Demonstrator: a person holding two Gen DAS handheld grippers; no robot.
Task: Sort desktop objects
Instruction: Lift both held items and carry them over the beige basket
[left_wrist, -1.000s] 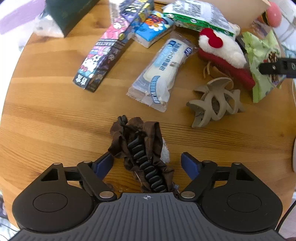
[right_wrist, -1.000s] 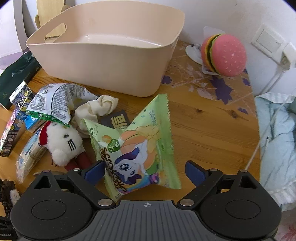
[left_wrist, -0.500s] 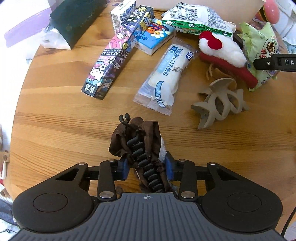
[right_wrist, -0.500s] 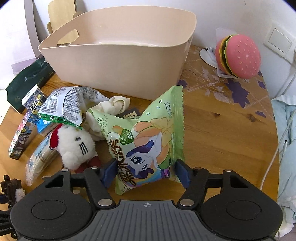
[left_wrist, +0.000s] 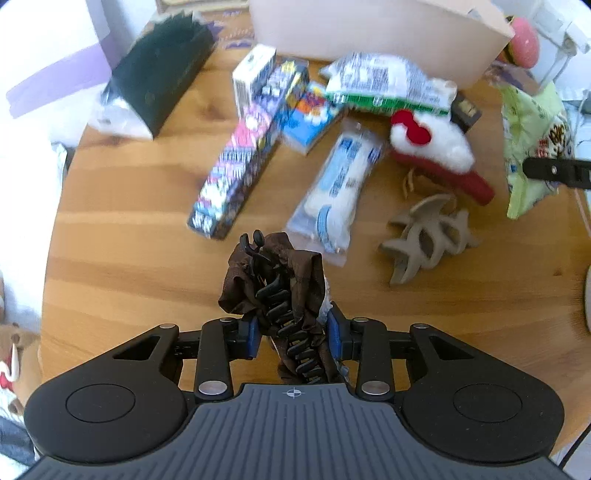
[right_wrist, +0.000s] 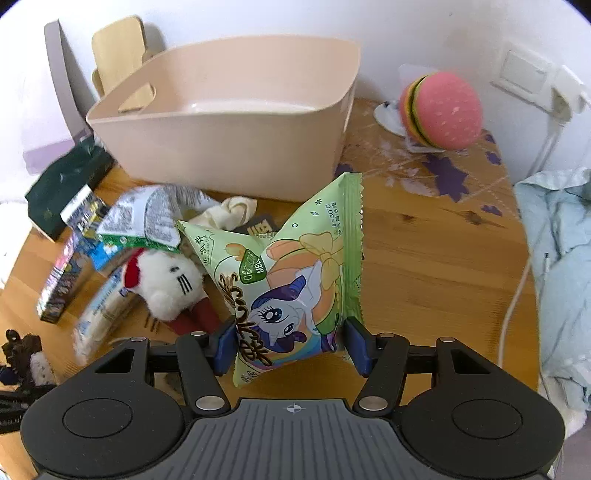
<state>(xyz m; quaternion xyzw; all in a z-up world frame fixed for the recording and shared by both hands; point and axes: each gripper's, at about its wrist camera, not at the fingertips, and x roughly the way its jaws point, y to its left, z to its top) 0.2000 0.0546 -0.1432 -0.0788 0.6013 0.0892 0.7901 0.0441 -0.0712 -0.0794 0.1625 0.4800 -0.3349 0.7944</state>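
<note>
Table (right_wrist: 424, 258): varnished wood, visible grain, slight sheen.
Bin (right_wrist: 229, 147): smooth matt beige plastic.
Snack bag (right_wrist: 295, 288): glossy green printed foil, crinkled.
Plush cat (right_wrist: 166, 284): fluffy white fabric.
Hair clip (left_wrist: 284, 295): black plastic teeth, wrapped in creased brown cloth.
Claw clip (left_wrist: 424, 243): matt beige plastic.

Round wooden table (left_wrist: 122, 258) carrying plenty: the beige plastic bin (right_wrist: 236, 147) sits at the back by the wall, a burger-shaped toy (right_wrist: 441, 110) off to its right and a dark green pouch (left_wrist: 162, 85) to its left. In front of the bin lie a long cartoon-print box (left_wrist: 236, 173), a clear-wrapped white packet (left_wrist: 336, 188), a white plush with a red bow (left_wrist: 432, 147) and a beige claw hair clip (left_wrist: 428, 236), all close together.
</note>
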